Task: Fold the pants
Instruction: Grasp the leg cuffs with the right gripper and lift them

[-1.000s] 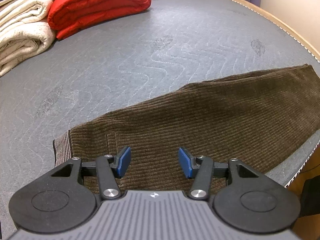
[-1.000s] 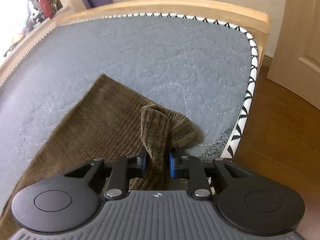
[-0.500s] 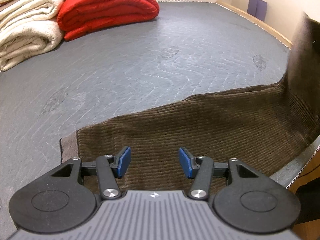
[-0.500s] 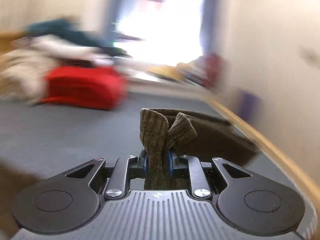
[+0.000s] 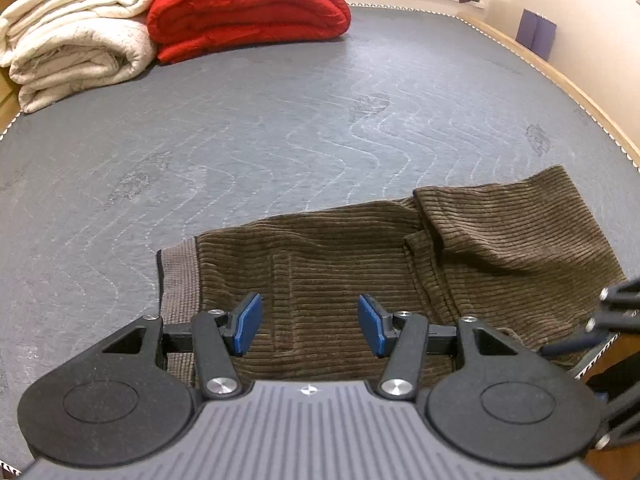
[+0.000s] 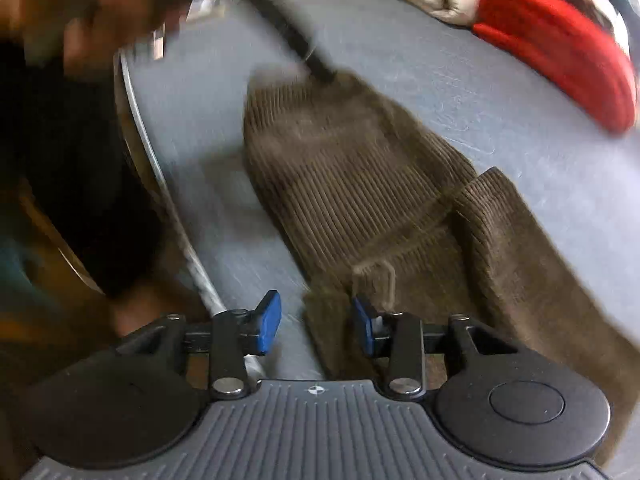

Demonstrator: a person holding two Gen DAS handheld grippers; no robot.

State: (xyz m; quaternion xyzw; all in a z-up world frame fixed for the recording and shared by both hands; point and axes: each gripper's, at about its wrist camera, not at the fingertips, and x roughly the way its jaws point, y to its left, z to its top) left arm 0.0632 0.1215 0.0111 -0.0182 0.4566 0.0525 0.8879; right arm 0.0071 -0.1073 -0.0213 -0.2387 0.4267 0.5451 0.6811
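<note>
Two tongs hang over a pair of brown corduroy pants (image 5: 360,264) that lies on the grey quilted mattress (image 5: 280,112) of a bed, close to its near edge. In the left wrist view the pants lie with the ribbed waistband (image 5: 178,280) to the left, and the leg end doubled back over the rest on the right, forming a loose upper layer with a soft crease. The left tongs (image 5: 310,324) stand apart above the seat of the pants, their blue pads (image 5: 248,322) clear of the cloth with nothing gripped. The right tongs (image 6: 316,324) are opening; a fold of corduroy sits between them, near the right pad, but the pads do not press on it. That view is blurred, and a person in dark clothing (image 6: 72,160) shows at its left. At the far end of the mattress rest a folded red quilt (image 5: 248,8) and, touching it, a stack of cream blankets (image 5: 76,36).
</note>
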